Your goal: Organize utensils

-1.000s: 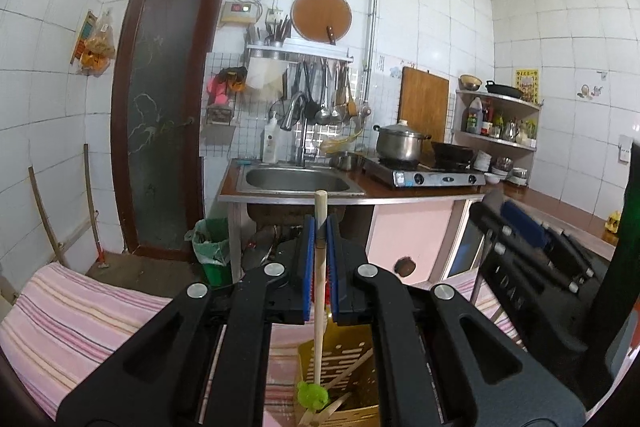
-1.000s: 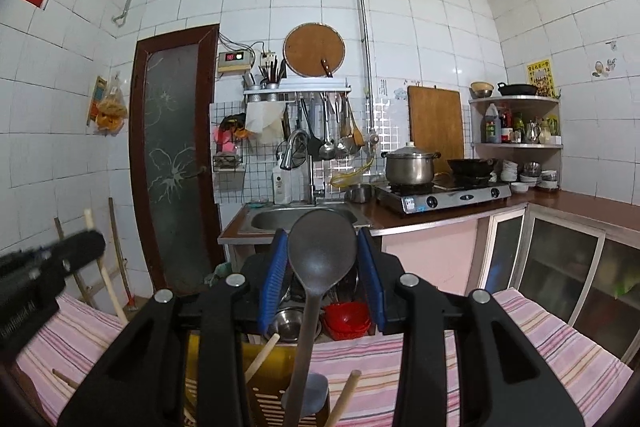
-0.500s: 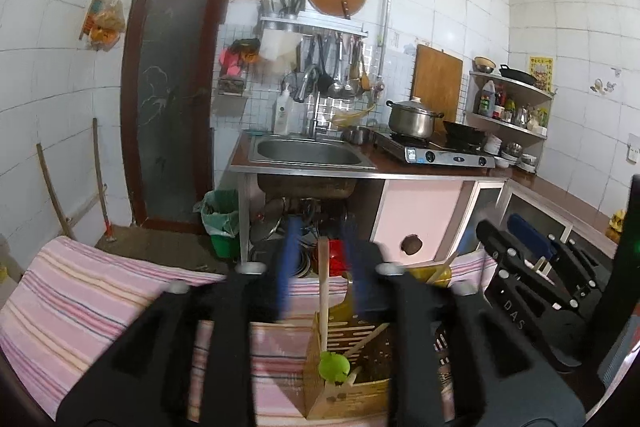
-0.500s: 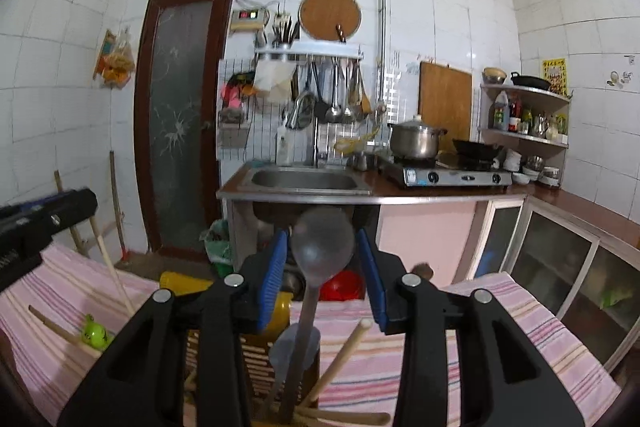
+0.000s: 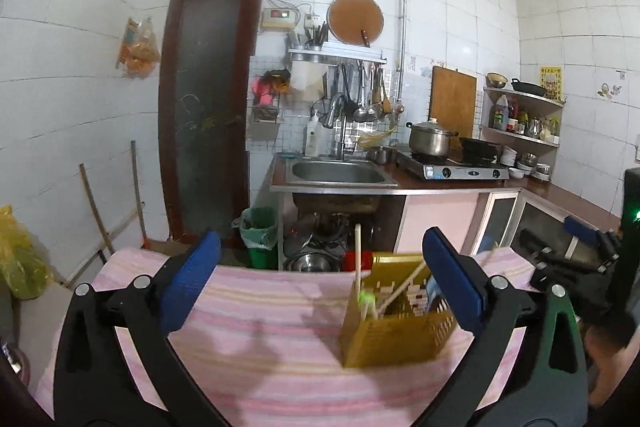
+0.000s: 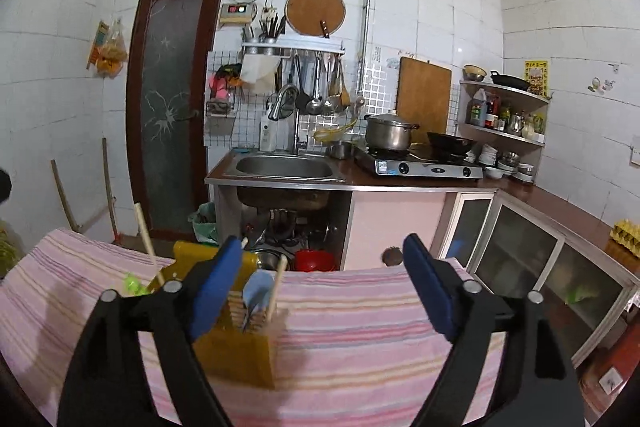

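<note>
Standing apart and empty, both left tongs (image 5: 320, 285) and right tongs (image 6: 322, 285); utensils upright in yellow holder (image 5: 396, 337), worktop's far edge, evidently sorted.

A home kitchen is shown. White glazed tiles (image 6: 440, 7) cover the walls. A stainless steel sink (image 6: 284, 167) is set into a brown counter beside a two-burner gas stove (image 6: 420, 167) carrying a lidded steel pot (image 6: 388, 135) and a black wok (image 6: 450, 143). Ladles are hung on a wall rack (image 6: 316, 83), and bottles are kept on a corner shelf (image 6: 504, 115).
</note>
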